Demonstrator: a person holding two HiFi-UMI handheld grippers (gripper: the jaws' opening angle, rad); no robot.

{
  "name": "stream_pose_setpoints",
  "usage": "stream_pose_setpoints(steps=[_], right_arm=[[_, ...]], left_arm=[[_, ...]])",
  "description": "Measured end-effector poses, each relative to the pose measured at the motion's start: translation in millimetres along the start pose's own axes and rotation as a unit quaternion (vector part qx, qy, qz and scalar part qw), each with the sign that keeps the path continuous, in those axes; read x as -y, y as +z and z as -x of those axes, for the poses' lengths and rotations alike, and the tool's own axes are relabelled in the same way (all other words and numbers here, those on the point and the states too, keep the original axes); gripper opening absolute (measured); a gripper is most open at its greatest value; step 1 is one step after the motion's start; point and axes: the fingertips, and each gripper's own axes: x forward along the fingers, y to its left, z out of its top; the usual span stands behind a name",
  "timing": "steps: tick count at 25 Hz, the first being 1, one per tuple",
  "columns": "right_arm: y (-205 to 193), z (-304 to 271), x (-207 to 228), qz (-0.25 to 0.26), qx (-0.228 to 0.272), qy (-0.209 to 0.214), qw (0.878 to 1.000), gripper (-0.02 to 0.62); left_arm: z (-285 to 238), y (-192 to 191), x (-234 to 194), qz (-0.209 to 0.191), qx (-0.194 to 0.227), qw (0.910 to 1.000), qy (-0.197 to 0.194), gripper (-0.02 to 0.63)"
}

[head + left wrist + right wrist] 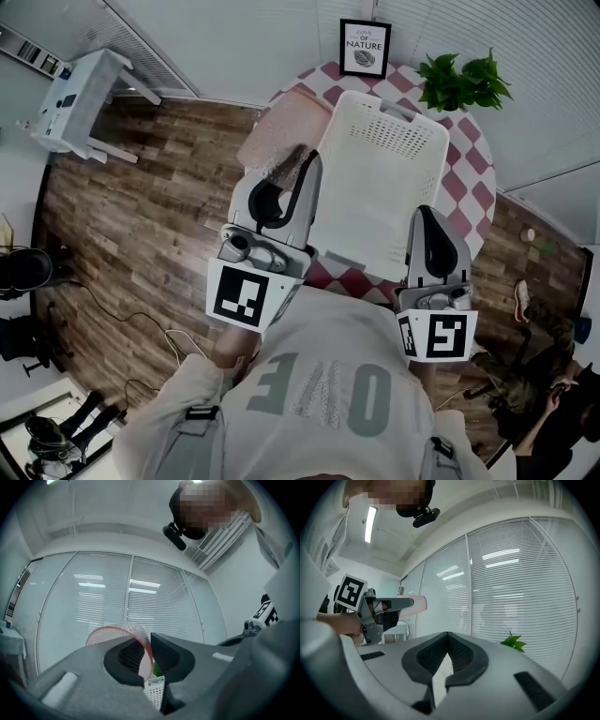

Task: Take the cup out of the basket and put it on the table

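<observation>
In the head view my left gripper (306, 167) is shut on the rim of a translucent pink cup (281, 133). It holds the cup in the air just left of the white perforated basket (384, 187). The left gripper view shows the jaws (149, 640) pinching the cup's thin wall (123, 631), with a strip of the basket (154, 692) below. My right gripper (424, 216) hangs shut and empty over the basket's near right corner. In its own view its tips (447, 635) meet, with the basket (439, 679) showing through the gap below them, and the cup (414, 605) is off to the left.
The basket stands on a round red-and-white checkered table (469, 159). A framed print (365, 47) and a potted plant (464, 82) sit at the table's far edge. A white stand (80, 94) is on the wooden floor at far left, and cables (141, 328) lie near my feet.
</observation>
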Motion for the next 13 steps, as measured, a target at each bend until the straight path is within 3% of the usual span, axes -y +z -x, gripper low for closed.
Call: stream_pose_setpoints(steps=[6, 13], right_arm=[[-2, -10, 2, -0.001, -0.006, 0.004, 1.0, 0.009], [-5, -22, 3, -0.001, -0.012, 0.013, 1.0, 0.009]], left_arm=[[-7, -9, -4, 0.005, -0.019, 0.9998, -0.002, 0.044], [-16, -8, -10, 0.015, -0.011, 0.9998, -0.003, 0.044]])
